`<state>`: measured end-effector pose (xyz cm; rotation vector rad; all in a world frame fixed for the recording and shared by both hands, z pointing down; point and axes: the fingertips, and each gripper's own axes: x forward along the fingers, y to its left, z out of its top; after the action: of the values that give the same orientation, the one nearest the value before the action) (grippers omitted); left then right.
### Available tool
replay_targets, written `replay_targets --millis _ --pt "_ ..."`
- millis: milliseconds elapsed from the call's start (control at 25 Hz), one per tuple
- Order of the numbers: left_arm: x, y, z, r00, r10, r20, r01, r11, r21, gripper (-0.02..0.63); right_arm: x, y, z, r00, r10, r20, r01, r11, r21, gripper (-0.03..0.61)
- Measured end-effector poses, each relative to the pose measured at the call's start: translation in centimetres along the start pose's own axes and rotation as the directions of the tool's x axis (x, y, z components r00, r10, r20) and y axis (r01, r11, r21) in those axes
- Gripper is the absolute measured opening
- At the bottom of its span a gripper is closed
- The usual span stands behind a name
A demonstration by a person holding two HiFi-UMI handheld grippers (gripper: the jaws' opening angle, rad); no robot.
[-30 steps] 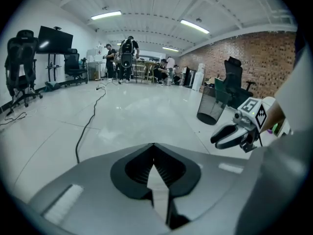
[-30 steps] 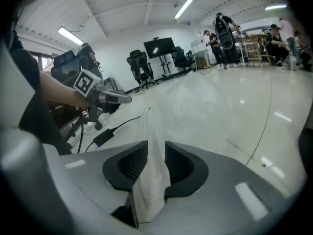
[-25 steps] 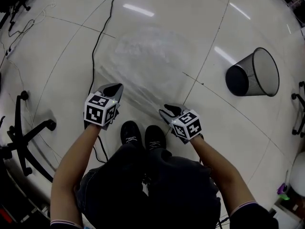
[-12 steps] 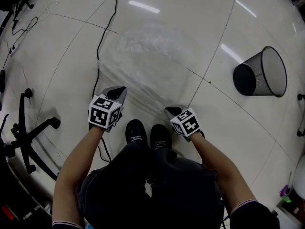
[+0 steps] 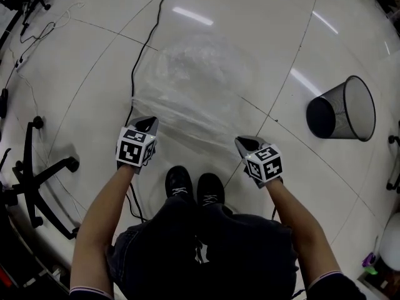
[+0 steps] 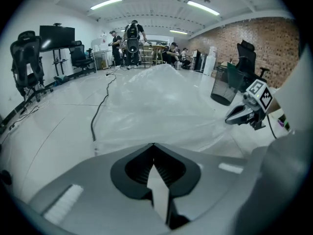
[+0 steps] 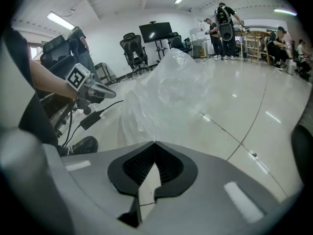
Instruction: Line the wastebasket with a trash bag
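Note:
A clear trash bag (image 5: 194, 80) lies spread on the white floor ahead of my feet. Its near edge is stretched between the two grippers. My left gripper (image 5: 149, 122) is shut on the bag's near left corner, and the film (image 6: 161, 106) runs out from its closed jaws. My right gripper (image 5: 242, 142) is shut on the near right corner, and the bag (image 7: 166, 82) billows up beyond it. The black mesh wastebasket (image 5: 340, 108) lies on its side, far off to the right of both grippers.
A black cable (image 5: 134, 61) runs along the floor past the bag's left edge. An office chair base (image 5: 37, 174) stands at the left. My shoes (image 5: 194, 186) are just behind the bag. Several people (image 6: 129, 35) stand at desks far back.
The right gripper has moved to the right, away from the left one, and the bag's near edge is now pulled out wider between them. The left gripper has barely shifted.

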<state>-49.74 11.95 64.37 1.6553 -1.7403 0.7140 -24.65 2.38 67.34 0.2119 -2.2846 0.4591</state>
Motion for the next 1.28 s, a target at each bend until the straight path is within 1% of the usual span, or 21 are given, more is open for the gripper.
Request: replay_targets --millis 120,240,320,440,520,560,640,800,920,1040,1120,1160,1200,1240,1280 --pt "0.4 2.5 -0.9 0.996 0.085 -0.028 -0.085 0.996 -0.018 0.012 -0.9 -2.0 0.9 0.999 -0.035 0.012 0.035 0.999 0.012 0.002" --pt "0.8 4.8 -2.2 0.984 0.162 -0.069 -0.164 0.986 -0.026 0.012 -1.6 -3.8 1.7 0.998 -0.065 0.021 0.065 0.998 0.022 0.002" --pt "1.4 6.0 -3.3 0.975 0.2 -0.097 -0.203 0.979 -0.024 0.025 -1.9 -4.9 2.1 0.996 -0.083 0.024 0.083 0.996 0.025 0.002" --pt "2.5 7.5 -4.5 0.964 0.235 -0.123 -0.24 0.971 -0.023 0.085 -2.2 -6.3 2.5 0.994 -0.106 0.02 0.106 0.994 0.028 0.002" --pt "3.0 8.1 -4.8 0.96 0.247 -0.136 -0.251 0.968 -0.015 0.11 -2.3 -7.1 2.7 0.993 -0.119 0.016 0.118 0.993 0.027 0.002" --pt "3.4 8.2 -5.0 0.959 0.244 -0.143 -0.247 0.969 -0.01 0.127 -2.4 -7.4 2.7 0.992 -0.124 0.013 0.124 0.992 0.027 0.002" --pt "4.0 8.0 -5.2 0.963 0.224 -0.152 -0.227 0.974 0.0 0.14 -2.6 -8.1 2.7 0.991 -0.135 0.01 0.134 0.991 0.028 0.002" --pt "4.9 7.3 -4.7 0.973 0.18 -0.147 -0.179 0.984 0.022 0.141 -2.8 -9.3 3.4 0.987 -0.162 0.024 0.161 0.986 0.038 0.002" --pt "5.0 6.6 -4.9 0.975 0.151 -0.163 -0.148 0.988 0.031 0.141 -3.3 -9.9 3.5 0.983 -0.179 0.03 0.177 0.983 0.056 0.002" --pt "5.5 5.8 -5.6 0.977 0.121 -0.178 -0.118 0.993 0.029 0.138 -3.8 -10.3 3.8 0.982 -0.188 0.034 0.186 0.981 0.052 0.002" --pt "5.7 5.2 -5.8 0.977 0.103 -0.185 -0.099 0.995 0.035 0.12 -3.8 -10.5 4.0 0.981 -0.192 0.036 0.19 0.98 0.051 0.002" --pt "5.8 5.1 -5.9 0.978 0.094 -0.188 -0.089 0.995 0.038 0.09 -3.8 -10.5 4.0 0.981 -0.193 0.037 0.191 0.98 0.052 0.002" --pt "5.8 4.9 -5.9 0.978 0.086 -0.192 -0.08 0.996 0.039 0.038 -3.7 -10.5 4.1 0.981 -0.193 0.038 0.191 0.98 0.053 0.002" --pt "5.8 4.9 -5.9 0.977 0.081 -0.197 -0.075 0.996 0.04 0.014 -3.6 -10.4 4.1 0.98 -0.193 0.038 0.191 0.98 0.054 0.002" --pt "5.7 4.9 -5.8 0.977 0.078 -0.2 -0.072 0.997 0.04 0.012 -3.6 -10.4 4.3 0.98 -0.193 0.04 0.191 0.98 0.056 0.002"
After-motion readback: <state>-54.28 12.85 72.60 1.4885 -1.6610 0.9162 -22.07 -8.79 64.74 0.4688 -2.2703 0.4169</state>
